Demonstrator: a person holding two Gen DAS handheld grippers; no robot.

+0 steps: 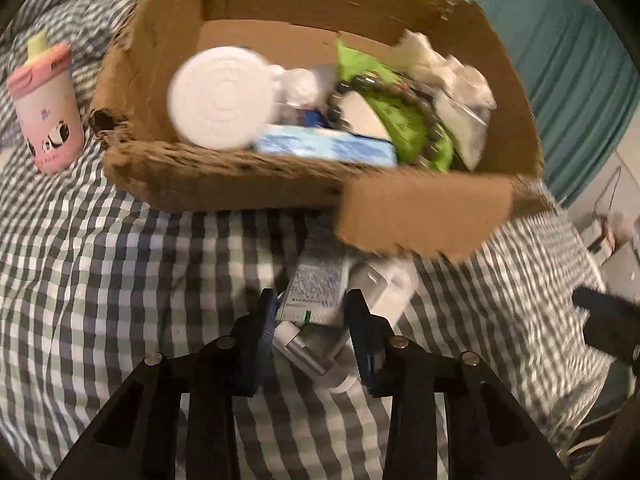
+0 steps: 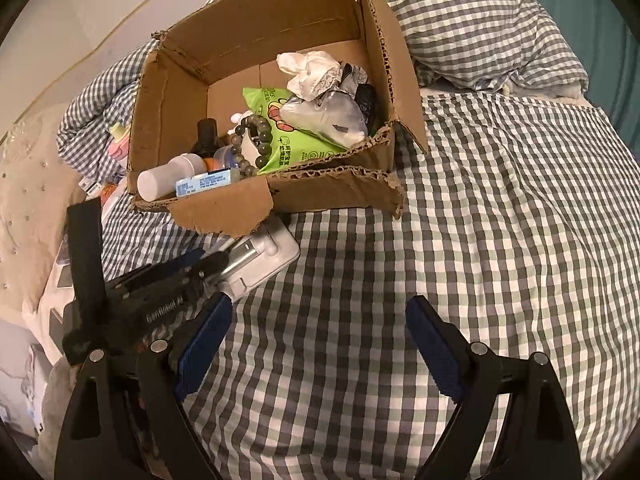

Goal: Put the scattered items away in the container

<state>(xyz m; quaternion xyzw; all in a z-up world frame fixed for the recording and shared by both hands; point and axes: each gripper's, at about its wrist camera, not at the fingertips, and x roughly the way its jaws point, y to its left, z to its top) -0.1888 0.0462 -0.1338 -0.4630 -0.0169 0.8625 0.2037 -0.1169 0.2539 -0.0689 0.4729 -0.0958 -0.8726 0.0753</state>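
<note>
A torn cardboard box [image 1: 224, 162] [image 2: 172, 92] sits on the checked bedspread. It holds a white round-capped bottle [image 1: 220, 98], a blue packet [image 1: 324, 146], a green wipes pack [image 2: 288, 136], a bead bracelet [image 2: 256, 140] and crumpled wrappers. Just in front of the box's hanging flap lie a white printed tube [image 1: 320, 280], a silvery capped piece [image 1: 302, 350] and a white case [image 2: 276, 256]. My left gripper [image 1: 311, 298] [image 2: 216, 262] is shut on the tube, whose width fills the gap between the pads. My right gripper [image 2: 320, 302] hovers open over bare bedspread, nothing between its fingers.
A pink cartoon cup [image 1: 46, 108] [image 2: 120, 140] stands left of the box. A rumpled checked pillow [image 2: 480, 28] lies behind it. Teal fabric [image 1: 568, 72] hangs at the bed's far edge. More small packets [image 2: 96, 188] lie at the left by a beige quilt.
</note>
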